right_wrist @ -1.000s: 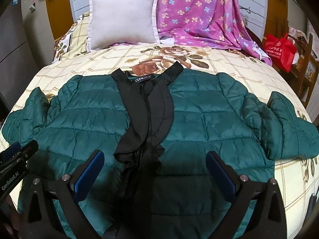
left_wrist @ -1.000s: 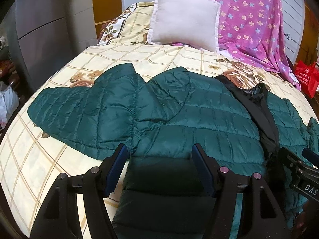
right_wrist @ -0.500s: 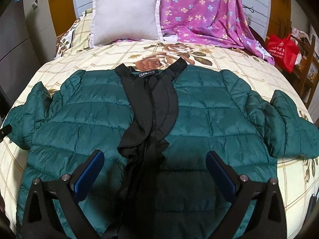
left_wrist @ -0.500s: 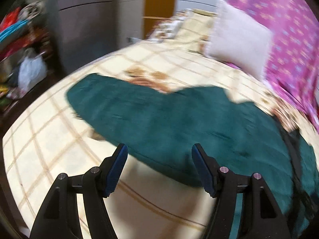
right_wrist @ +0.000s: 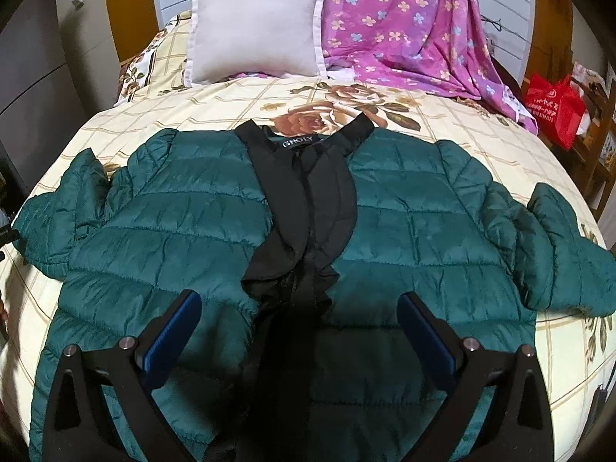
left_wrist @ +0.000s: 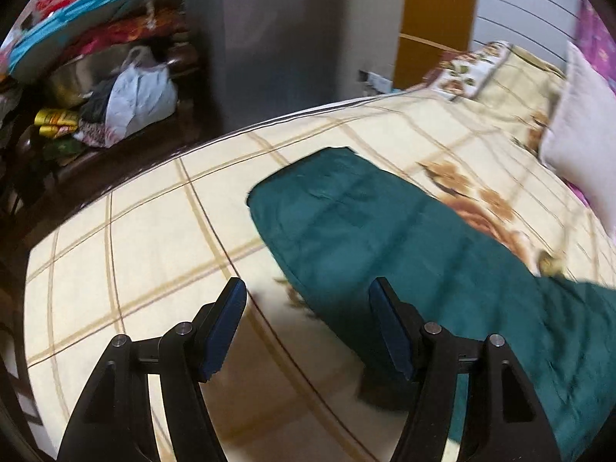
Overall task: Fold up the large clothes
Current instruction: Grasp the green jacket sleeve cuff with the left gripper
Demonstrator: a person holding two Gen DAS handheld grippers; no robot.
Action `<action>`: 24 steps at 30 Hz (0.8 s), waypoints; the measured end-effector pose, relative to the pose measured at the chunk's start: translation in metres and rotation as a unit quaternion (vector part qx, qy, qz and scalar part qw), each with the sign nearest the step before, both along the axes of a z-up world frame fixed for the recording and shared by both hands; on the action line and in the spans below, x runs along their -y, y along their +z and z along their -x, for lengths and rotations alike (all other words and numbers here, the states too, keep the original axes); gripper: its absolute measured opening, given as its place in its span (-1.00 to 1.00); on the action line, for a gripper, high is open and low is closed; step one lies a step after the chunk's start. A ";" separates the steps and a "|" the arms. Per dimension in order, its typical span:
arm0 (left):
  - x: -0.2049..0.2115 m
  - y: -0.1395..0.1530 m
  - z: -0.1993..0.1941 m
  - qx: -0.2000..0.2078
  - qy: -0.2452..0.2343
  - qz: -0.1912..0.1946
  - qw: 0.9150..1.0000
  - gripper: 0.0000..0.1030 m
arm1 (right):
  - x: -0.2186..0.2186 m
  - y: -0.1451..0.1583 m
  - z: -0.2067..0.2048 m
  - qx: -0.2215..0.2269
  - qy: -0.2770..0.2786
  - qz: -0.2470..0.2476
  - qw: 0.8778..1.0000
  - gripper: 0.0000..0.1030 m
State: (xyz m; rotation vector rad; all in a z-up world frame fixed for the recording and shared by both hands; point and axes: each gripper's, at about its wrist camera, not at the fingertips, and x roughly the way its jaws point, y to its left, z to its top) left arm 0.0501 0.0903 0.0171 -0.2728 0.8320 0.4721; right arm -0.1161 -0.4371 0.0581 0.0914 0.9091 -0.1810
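Observation:
A dark green quilted jacket (right_wrist: 215,227) with a black front placket lies flat, front up, on the bed, its collar toward the pillow and both sleeves spread out. My right gripper (right_wrist: 304,308) is open and empty above the jacket's lower front. My left gripper (left_wrist: 308,300) is open and empty, hovering over the bedspread beside the jacket's left sleeve (left_wrist: 346,208), whose cuff end lies ahead of the fingers.
A cream checked bedspread (right_wrist: 442,115) covers the bed. A white pillow (right_wrist: 254,27) and a purple flowered blanket (right_wrist: 404,19) lie at the head. A red bag (right_wrist: 554,111) stands at right. Bags and piled cloth (left_wrist: 127,96) sit off the bed's left edge by a grey cabinet (left_wrist: 277,38).
My left gripper has swung left from the jacket's hem out to the left sleeve near the bed's edge. My right gripper has barely moved.

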 end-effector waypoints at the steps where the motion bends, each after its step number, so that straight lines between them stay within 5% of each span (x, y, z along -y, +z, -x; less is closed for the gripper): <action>1: -0.003 -0.002 -0.003 0.000 0.003 0.004 1.000 -0.22 | -0.001 -0.001 -0.001 -0.002 0.001 0.001 1.000 1.00; 8: -0.011 -0.013 -0.021 0.004 0.009 0.026 1.000 -0.22 | -0.008 -0.006 -0.006 -0.013 0.009 0.003 1.000 1.00; 15: -0.007 -0.009 -0.026 0.020 -0.025 0.045 0.998 -1.00 | -0.019 -0.005 -0.006 -0.012 0.020 0.006 1.000 1.00; 24: 0.038 0.053 0.019 0.103 -0.102 0.036 0.989 -1.00 | -0.011 0.002 0.001 -0.009 0.012 0.008 1.000 1.00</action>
